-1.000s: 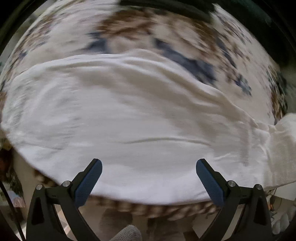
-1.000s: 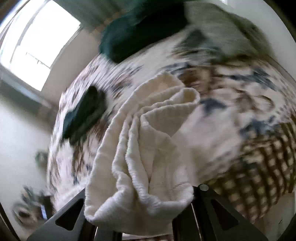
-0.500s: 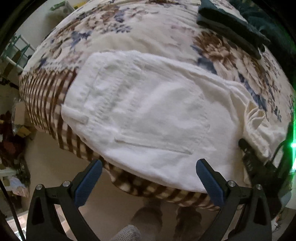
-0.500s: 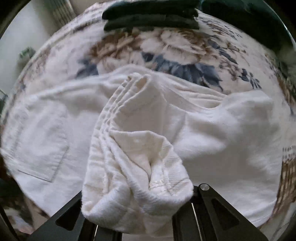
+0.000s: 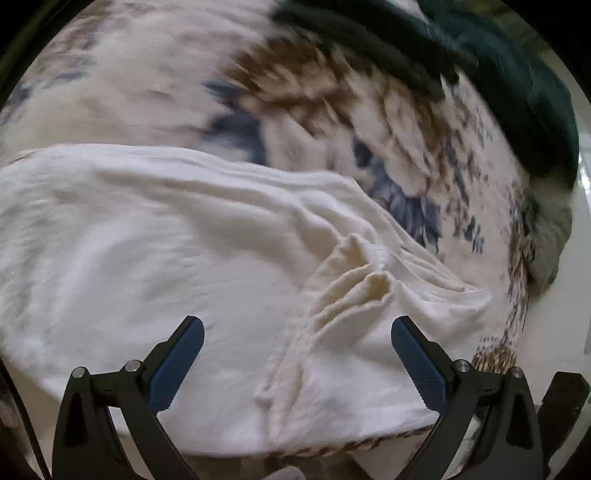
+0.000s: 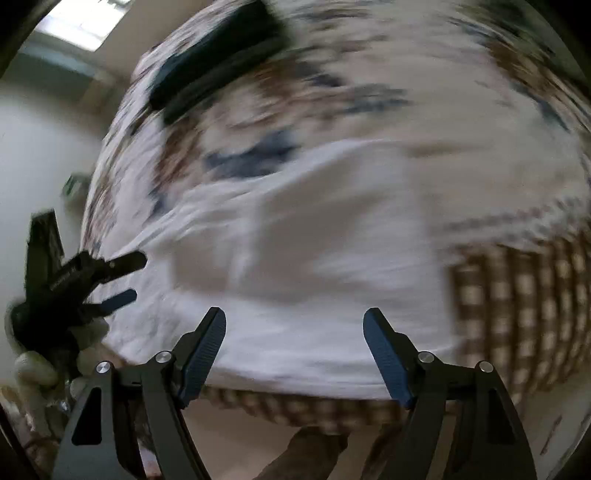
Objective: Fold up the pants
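- The white pants (image 5: 177, 258) are lying spread out on a bed with a floral bedspread (image 5: 332, 92), right along the near edge of the mattress.
- Left wrist view: the left gripper (image 5: 297, 334) hovers over the pants with its blue-padded fingers (image 5: 177, 362) spread wide, nothing between them. I can't tell if the tips actually touch the cloth.
- Between those fingers and a bit to the right there's a bunched, pleated ridge of fabric (image 5: 347, 284) lying on top of the flatter part of the pants, with wrinkles fanning out toward the right.
- Far side of the bed has a dark folded garment (image 5: 369, 33) and a dark green bundle (image 5: 517, 85) near the top right. Both sit well apart from the pants.
- Right wrist view is pretty blurry, but the right gripper (image 6: 293, 338) is also spread open and holding nothing, sitting over the near hem of the pants (image 6: 314, 258).
- You can see the brown checked border (image 6: 517, 306) of the bedspread hanging down the side of the bed on the right in that view.
- The left gripper (image 6: 110, 280) shows up at the left edge of the right wrist view too, held in a pale gloved hand (image 6: 40, 365), its fingers apart just beside the pants' left edge.
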A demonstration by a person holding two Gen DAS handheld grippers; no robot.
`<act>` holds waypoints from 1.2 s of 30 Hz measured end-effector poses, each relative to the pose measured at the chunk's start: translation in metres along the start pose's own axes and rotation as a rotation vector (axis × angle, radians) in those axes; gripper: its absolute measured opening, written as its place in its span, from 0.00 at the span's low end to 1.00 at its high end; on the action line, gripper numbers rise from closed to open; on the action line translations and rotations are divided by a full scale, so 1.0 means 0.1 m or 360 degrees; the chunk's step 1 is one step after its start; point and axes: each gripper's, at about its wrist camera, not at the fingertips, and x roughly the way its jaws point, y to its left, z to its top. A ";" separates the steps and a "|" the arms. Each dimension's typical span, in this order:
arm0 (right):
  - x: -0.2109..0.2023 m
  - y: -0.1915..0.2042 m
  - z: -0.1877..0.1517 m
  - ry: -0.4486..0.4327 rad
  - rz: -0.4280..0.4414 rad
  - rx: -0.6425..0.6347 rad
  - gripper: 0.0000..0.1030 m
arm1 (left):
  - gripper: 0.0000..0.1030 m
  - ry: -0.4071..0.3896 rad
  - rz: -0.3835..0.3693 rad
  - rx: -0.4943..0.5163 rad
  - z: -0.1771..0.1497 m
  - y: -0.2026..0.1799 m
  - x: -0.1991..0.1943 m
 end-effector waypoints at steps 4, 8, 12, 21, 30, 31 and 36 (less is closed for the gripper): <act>-0.07 -0.48 0.15 -0.0010 -0.0025 0.0129 0.77 | 0.99 0.0131 0.0063 0.0124 0.08 -0.14 0.39; -0.01 -0.69 0.24 -0.0015 -0.0016 0.0177 0.77 | 0.17 0.0032 0.0017 0.0306 0.02 -0.36 0.34; 0.10 -0.74 0.28 0.0015 -0.0005 0.0193 0.77 | 0.12 -0.0038 -0.0056 0.0179 -0.10 -0.29 -0.04; 0.43 -0.70 0.39 0.0208 -0.0135 0.0140 0.77 | 0.20 0.0095 -0.0007 -0.0116 0.00 0.35 0.23; 0.26 -0.51 0.39 0.0209 -0.0166 0.0099 0.77 | 0.68 -0.0285 -0.0073 -0.0139 -0.39 0.52 -0.56; 0.23 -0.44 0.38 0.0209 -0.0163 0.0082 0.77 | 1.00 -0.0326 -0.0068 -0.0158 -0.46 0.58 -0.64; 0.30 0.06 0.31 0.0247 -0.0164 -0.0067 0.77 | 1.00 -0.0635 -0.0033 -0.0615 -0.87 1.38 -1.03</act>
